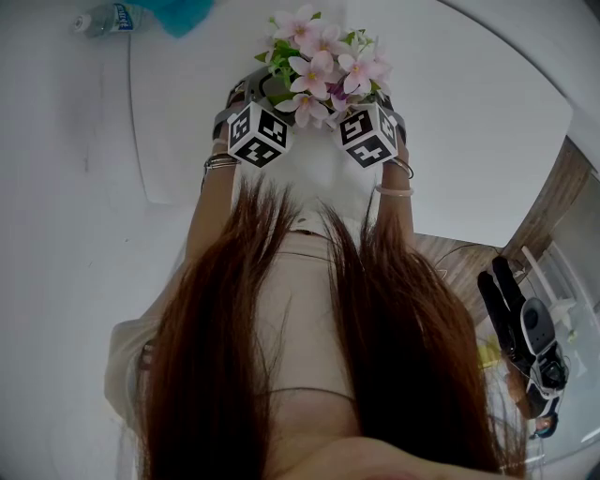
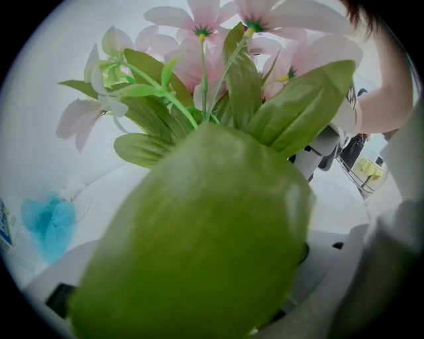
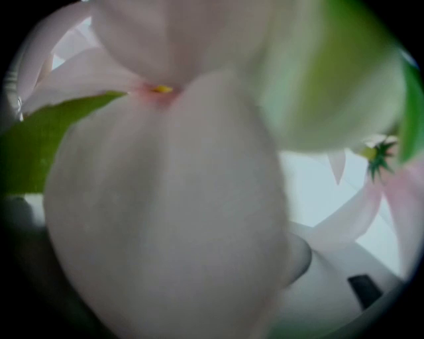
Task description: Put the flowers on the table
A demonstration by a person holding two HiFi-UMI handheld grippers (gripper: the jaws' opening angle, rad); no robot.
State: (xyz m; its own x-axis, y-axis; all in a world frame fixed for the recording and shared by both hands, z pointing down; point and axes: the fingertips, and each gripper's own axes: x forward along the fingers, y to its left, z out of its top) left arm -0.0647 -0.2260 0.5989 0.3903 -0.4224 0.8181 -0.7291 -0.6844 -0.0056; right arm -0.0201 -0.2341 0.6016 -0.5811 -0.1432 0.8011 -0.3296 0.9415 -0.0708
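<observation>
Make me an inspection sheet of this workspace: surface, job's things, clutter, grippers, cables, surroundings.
Surface: white table, smooth, rounded edge.
Job's things: bunch of pink fabric flowers with green leaves, between both grippers, over the table.
Clutter: clear plastic bottle with blue label and teal crumpled item at the far side.
Grippers: left hand-held gripper and right hand-held gripper flank the bunch; a leaf and a petal cover the jaws, so open or shut cannot be told.
Cables: nothing seen.
Surroundings: wood-look floor; black-and-grey device at right.
</observation>
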